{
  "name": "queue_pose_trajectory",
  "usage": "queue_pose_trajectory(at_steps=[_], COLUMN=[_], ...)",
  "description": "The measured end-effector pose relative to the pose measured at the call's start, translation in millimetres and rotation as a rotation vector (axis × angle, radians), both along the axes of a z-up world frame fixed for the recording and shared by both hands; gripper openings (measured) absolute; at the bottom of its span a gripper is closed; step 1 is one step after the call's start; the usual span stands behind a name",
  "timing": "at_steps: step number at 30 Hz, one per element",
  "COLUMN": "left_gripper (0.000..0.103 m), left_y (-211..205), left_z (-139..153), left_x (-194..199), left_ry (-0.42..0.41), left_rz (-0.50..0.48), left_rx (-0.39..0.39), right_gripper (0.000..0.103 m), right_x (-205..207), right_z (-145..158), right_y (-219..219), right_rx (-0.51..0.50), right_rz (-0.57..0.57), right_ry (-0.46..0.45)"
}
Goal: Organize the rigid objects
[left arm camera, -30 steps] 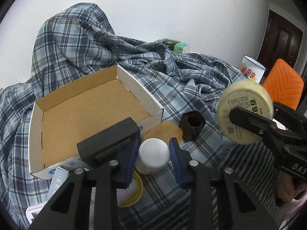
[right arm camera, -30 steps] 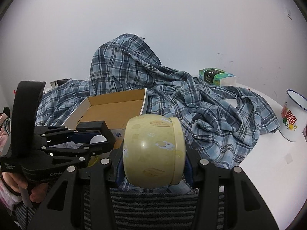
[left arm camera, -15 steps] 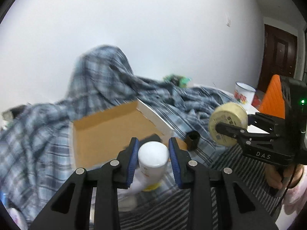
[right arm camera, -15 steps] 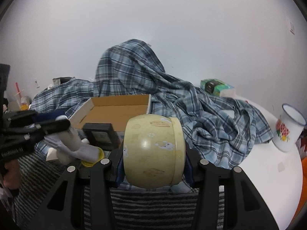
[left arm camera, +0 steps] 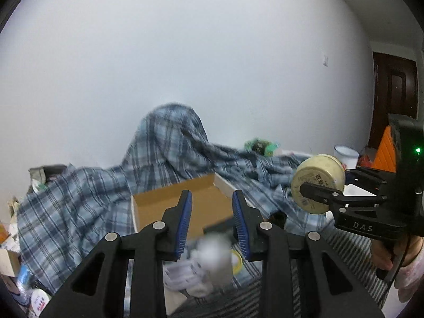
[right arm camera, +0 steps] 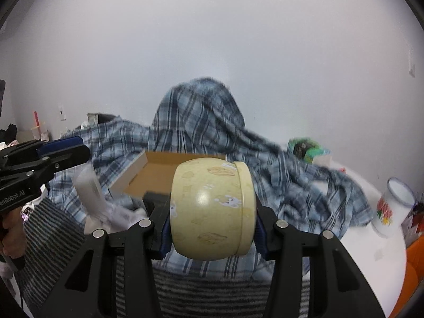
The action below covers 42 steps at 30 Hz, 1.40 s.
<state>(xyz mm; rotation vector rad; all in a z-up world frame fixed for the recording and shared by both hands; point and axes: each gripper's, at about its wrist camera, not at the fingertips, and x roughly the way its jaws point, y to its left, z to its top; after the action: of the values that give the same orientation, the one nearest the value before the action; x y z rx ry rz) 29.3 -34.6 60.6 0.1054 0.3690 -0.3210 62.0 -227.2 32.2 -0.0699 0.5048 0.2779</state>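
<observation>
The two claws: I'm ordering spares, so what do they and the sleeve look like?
Both the left claw and right claw are black frames with silver bolts and blue pads. The right body reads DAS and shows a green light; the left carries white "enRobot.AI" lettering. A pale pink sleeve shows at the right wrist.

Cream tin (right arm camera: 212, 206), blue plaid cloth (right arm camera: 201, 122), brown box (right arm camera: 159, 169).
</observation>
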Motion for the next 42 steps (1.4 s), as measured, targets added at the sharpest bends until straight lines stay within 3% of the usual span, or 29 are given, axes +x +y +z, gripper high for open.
queue_pose_trajectory(at_steps=[4, 10, 17, 21, 30, 38, 39, 40, 41, 42], left_gripper=[0.029, 0.026, 0.026, 0.026, 0.026, 0.028, 0.043, 0.077, 0.092, 0.097], left_y=[1, 5, 25, 32, 37, 49, 49, 49, 51, 54], left_z=[21, 41, 31, 6, -43, -70, -71, -72, -73, -71], left_x=[6, 36, 99, 128, 156, 171, 172, 174, 174, 170], left_ry=[-0.056, -0.075, 0.023, 0.095, 0.209, 0.306, 0.314, 0.326, 0.328, 0.304], left_rz=[0.029, 0.086, 0.164, 0.195, 0.207, 0.237, 0.242, 0.252, 0.268, 0.28], left_rx=[0.005, -0.017, -0.089, -0.1, -0.072, -0.075, -0.074, -0.074, -0.079, -0.104], right_gripper=[0.047, 0.047, 0.047, 0.047, 0.047, 0.047, 0.047, 0.047, 0.051, 0.064], right_x=[5, 41, 87, 114, 171, 183, 184, 185, 186, 187], right_z=[27, 64, 84, 63, -26, -68, -71, -73, -75, -76], right_y=[8, 24, 49, 62, 65, 68, 69, 69, 70, 72], right_rx=[-0.006, 0.004, 0.023, 0.022, -0.036, -0.048, -0.049, -0.048, -0.048, -0.05], right_rz=[0.002, 0.011, 0.012, 0.02, 0.035, 0.085, 0.091, 0.095, 0.1, 0.101], right_ry=[-0.068, -0.115, -0.142, -0.084, 0.151, 0.304, 0.318, 0.329, 0.337, 0.341])
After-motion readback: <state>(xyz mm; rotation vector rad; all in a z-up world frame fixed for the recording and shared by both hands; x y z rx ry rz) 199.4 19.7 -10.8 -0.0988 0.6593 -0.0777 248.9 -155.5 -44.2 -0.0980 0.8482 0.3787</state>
